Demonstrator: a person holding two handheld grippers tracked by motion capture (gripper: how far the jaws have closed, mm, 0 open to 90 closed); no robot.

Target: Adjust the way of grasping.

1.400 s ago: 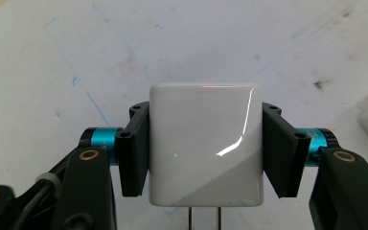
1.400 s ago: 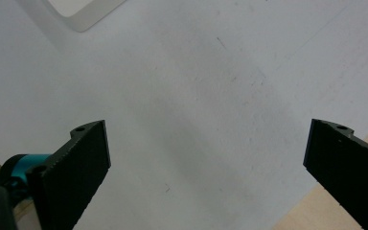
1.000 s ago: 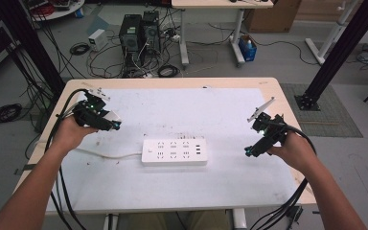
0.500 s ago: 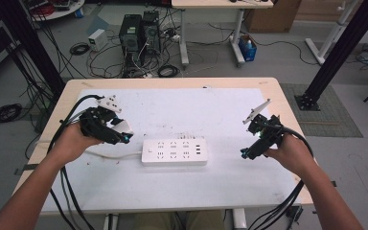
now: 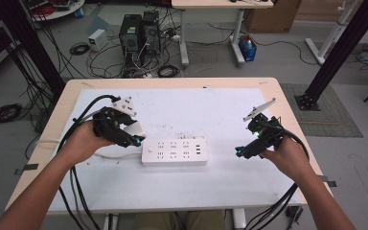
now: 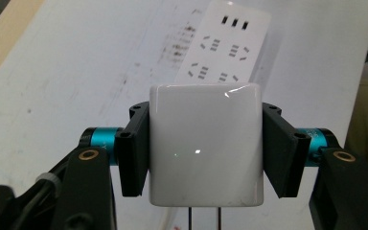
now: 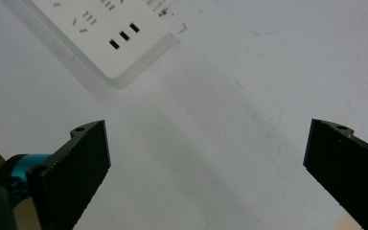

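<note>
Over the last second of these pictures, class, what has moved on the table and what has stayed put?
The left gripper, shut on the white charger block, has travelled toward the power strip and now hangs near its left end. It took nothing new and let nothing go. The right gripper stays open beside the strip's right end, and the strip itself has not shifted.

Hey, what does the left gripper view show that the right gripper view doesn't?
Left gripper view: a white charger block clamped between the left tongs, two metal prongs below it, and rows of sockets on the power strip.

Right gripper view: the right tongs wide open with nothing between them.

Both: the white power strip and the white table mat.
</note>
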